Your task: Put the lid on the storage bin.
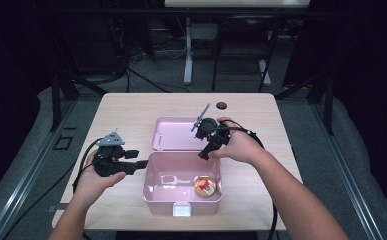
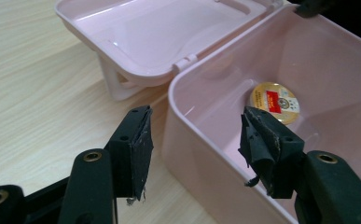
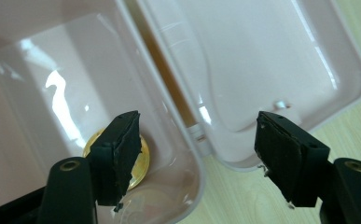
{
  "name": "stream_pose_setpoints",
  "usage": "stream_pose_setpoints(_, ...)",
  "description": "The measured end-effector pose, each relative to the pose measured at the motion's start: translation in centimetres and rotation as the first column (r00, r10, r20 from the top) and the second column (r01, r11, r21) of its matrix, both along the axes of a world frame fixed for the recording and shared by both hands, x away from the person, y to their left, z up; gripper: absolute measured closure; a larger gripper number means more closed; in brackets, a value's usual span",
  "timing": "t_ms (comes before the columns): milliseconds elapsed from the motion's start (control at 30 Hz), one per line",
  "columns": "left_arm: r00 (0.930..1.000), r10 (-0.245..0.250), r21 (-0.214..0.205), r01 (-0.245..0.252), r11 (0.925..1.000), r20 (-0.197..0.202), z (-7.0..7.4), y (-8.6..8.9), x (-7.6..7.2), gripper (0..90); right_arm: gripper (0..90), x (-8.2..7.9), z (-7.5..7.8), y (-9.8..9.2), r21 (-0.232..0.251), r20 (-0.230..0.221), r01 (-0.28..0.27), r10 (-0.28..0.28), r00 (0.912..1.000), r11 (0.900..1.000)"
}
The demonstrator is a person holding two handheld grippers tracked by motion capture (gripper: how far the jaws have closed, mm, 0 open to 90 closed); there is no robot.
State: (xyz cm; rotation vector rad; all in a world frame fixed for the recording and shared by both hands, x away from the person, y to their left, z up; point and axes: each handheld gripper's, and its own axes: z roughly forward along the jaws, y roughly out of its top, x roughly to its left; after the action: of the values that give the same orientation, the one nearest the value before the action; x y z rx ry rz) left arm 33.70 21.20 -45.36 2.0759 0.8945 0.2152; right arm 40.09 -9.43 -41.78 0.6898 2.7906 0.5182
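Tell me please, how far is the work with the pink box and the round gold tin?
Done, it seems: the round gold tin lies inside the open pink box, nothing gripping it. In hand: the right gripper hangs open over the back rim, holding nothing; the left gripper is open at the left wall. Probably left: swinging the lid, which lies flat behind, shut.

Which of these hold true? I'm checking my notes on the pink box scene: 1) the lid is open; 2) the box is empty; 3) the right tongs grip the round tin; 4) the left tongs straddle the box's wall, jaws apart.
1) True: the pink box has its lid folded back flat on the table.
2) False: a round gold tin lies inside.
3) False: the right tongs hang open above the box, holding nothing.
4) True: the left tongs are open, one jaw outside the wall, one inside.
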Motion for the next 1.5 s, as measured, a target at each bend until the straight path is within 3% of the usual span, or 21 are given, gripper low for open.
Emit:
stream_pose_setpoints(200,0.9998,0.009,-0.016,-0.009,0.9998,0.020,-0.3,-0.1,-0.3,46.7,29.6,1.3,0.1,-0.6,0.039,0.003,0.109,-0.109,0.9940,0.9933)
stream_pose_setpoints(333,0.9997,0.014,-0.022,-0.013,0.9997,0.018,-0.6,-0.2,-0.5,50.8,31.6,2.1,0.0,-1.0,0.104,0.003,0.179,-0.180,0.9836,0.9784)
stream_pose_setpoints(467,0.9997,0.020,-0.025,-0.020,0.9995,0.014,-1.0,-0.5,-0.5,51.7,33.4,3.0,-0.6,-1.3,0.092,0.026,0.225,-0.228,0.9733,0.9701)
stream_pose_setpoints(567,0.9997,0.004,-0.018,-0.004,0.9998,0.025,-1.3,-0.9,-0.6,53.9,39.8,3.3,-1.0,-1.5,0.123,0.002,0.257,-0.260,0.9657,0.9584)
stream_pose_setpoints(767,0.9989,0.030,-0.015,-0.030,0.9994,0.036,-1.8,-1.6,-0.7,53.6,47.7,3.8,-1.3,-2.0,0.186,-0.005,0.337,-0.342,0.9398,0.9232)
stream_pose_setpoints(833,0.9986,0.031,-0.023,-0.030,0.9993,0.043,-1.8,-1.6,-0.7,59.8,48.3,4.2,-1.6,-2.3,0.182,-0.012,0.368,-0.372,0.9282,0.9119)
stream_pose_setpoints(867,0.9984,0.037,-0.021,-0.036,0.9991,0.043,-1.9,-1.6,-0.7,61.6,48.3,4.3,-1.7,-2.3,0.174,-0.016,0.372,-0.375,0.9267,0.9115)
stream_pose_setpoints(967,0.9980,0.040,-0.001,-0.040,0.9992,0.049,-1.9,-1.5,-0.7,67.3,49.4,4.8,-2.2,-2.6,0.190,-0.033,0.410,-0.412,0.9107,0.8920)
stream_pose_setpoints(1100,0.9975,0.049,-0.002,-0.049,0.9988,0.051,-1.9,-1.4,-0.8,71.5,51.1,5.2,-2.6,-2.9,0.203,-0.017,0.435,-0.441,0.8972,0.8770)
stream_pose_setpoints(1233,0.9974,0.052,0.006,-0.053,0.9986,0.050,-1.8,-1.4,-0.8,72.7,52.9,5.6,-2.9,-3.2,0.221,-0.042,0.477,-0.480,0.8760,0.8505)
stream_pose_setpoints(1333,0.9967,0.061,0.002,-0.061,0.9981,0.052,-1.8,-1.5,-0.8,74.1,54.6,5.8,-3.1,-3.2,0.219,-0.024,0.485,-0.492,0.8704,0.8469)
stream_pose_setpoints(1400,0.9967,0.062,0.001,-0.062,0.9981,0.053,-1.8,-1.4,-0.8,74.7,54.7,6.0,-3.1,-3.3,0.227,-0.031,0.495,-0.501,0.8646,0.8390)
stream_pose_setpoints(1500,0.9970,0.063,-0.003,-0.063,0.9980,0.047,-1.8,-1.4,-0.8,74.9,55.5,6.3,-3.1,-3.4,0.240,-0.076,0.539,-0.538,0.8393,0.8070)
